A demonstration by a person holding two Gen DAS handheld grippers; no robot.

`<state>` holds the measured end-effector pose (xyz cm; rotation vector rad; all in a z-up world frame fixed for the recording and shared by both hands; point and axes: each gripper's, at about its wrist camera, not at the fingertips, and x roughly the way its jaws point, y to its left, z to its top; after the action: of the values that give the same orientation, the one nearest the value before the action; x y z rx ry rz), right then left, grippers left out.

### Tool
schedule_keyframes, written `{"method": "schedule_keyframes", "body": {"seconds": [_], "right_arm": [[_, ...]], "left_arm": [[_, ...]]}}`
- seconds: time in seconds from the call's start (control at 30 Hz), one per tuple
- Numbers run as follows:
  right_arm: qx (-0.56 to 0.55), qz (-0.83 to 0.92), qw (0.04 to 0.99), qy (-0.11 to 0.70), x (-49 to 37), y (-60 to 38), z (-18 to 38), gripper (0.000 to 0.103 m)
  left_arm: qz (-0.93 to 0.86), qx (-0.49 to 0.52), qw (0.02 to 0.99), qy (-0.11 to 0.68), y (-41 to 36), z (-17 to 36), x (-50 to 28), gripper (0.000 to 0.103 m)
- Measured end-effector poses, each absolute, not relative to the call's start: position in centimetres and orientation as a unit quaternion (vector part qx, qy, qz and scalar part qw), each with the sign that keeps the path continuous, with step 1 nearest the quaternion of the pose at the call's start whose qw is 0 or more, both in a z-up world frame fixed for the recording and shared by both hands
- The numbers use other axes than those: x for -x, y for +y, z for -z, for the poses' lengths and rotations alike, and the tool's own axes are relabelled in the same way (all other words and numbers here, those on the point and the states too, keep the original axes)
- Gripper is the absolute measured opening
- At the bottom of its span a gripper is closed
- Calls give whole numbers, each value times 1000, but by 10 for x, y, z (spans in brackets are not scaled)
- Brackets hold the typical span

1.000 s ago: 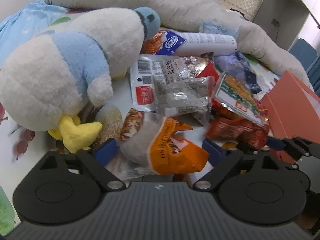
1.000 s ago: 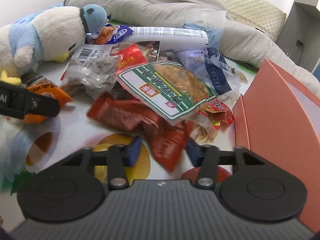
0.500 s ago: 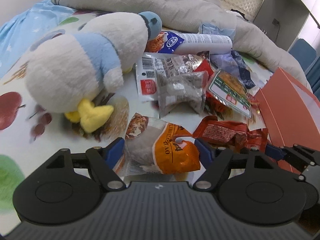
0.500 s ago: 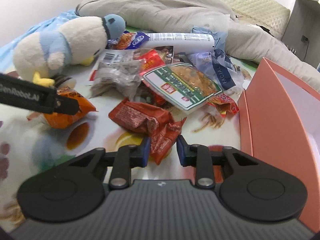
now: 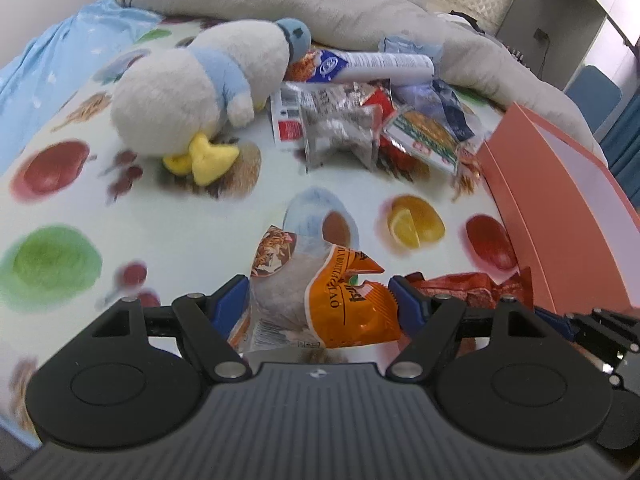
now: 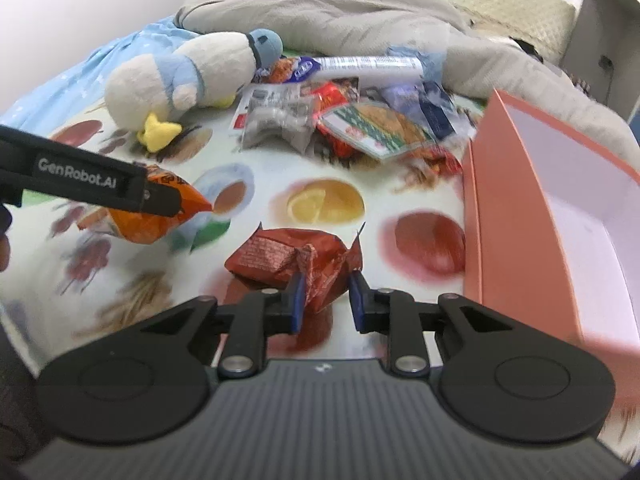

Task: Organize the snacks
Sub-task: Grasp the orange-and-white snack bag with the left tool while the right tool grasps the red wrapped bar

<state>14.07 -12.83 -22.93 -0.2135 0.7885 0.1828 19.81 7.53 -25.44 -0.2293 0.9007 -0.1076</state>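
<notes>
My left gripper [image 5: 318, 294] is shut on an orange and grey snack bag [image 5: 320, 292] and holds it above the fruit-print sheet; the bag also shows in the right wrist view [image 6: 156, 216]. My right gripper [image 6: 325, 300] is shut on a red foil snack packet [image 6: 296, 262], which also shows in the left wrist view [image 5: 468, 290]. A pile of snack packets [image 5: 360, 120] lies farther back, seen in the right wrist view too [image 6: 344, 120]. An open orange box [image 6: 540, 208] with a white inside stands to the right.
A white and blue plush duck [image 5: 200, 92] lies left of the pile. A grey blanket [image 5: 320, 12] runs along the back. The fruit-print sheet [image 5: 140, 208] covers the bed. A grey cabinet [image 5: 560, 8] stands at the far right.
Both grippers have pulled back from the pile, each lifting its packet away. The right jaws closed on the red packet. The pile and the duck now look farther off.
</notes>
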Motion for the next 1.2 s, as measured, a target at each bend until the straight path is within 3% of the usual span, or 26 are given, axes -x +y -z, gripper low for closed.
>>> {"method": "schedule_keyframes", "body": {"seconds": [0.23,0.4,0.43,0.47,0.53,0.57,0.87,1.2], "right_arm": [[80,-67,911,400,-107,-147,234,27],[70,-72,905,413,-93,-154,240,30],[71,-77,905,413,-91,-155,240,40],[76,-81,904,413,-89,-155,239,58],[87,-83,905,407,-82,-157,236,77],[90,-83,906,405,-79,-159,235,79],[81,-117,903,406,-72,-171,227,79],[148,-157,905,367,-109,-141,226,75]], "left_arm": [[54,118,883,451,68,259,-176,81],[41,111,877,466,64,263,-169,88],[35,108,875,470,63,261,-166,89],[32,108,873,474,64,260,-163,93],[35,127,866,483,68,257,-155,98],[36,135,863,485,71,257,-151,98],[34,129,867,480,85,251,-143,99],[61,97,867,485,79,266,-166,99]]}}
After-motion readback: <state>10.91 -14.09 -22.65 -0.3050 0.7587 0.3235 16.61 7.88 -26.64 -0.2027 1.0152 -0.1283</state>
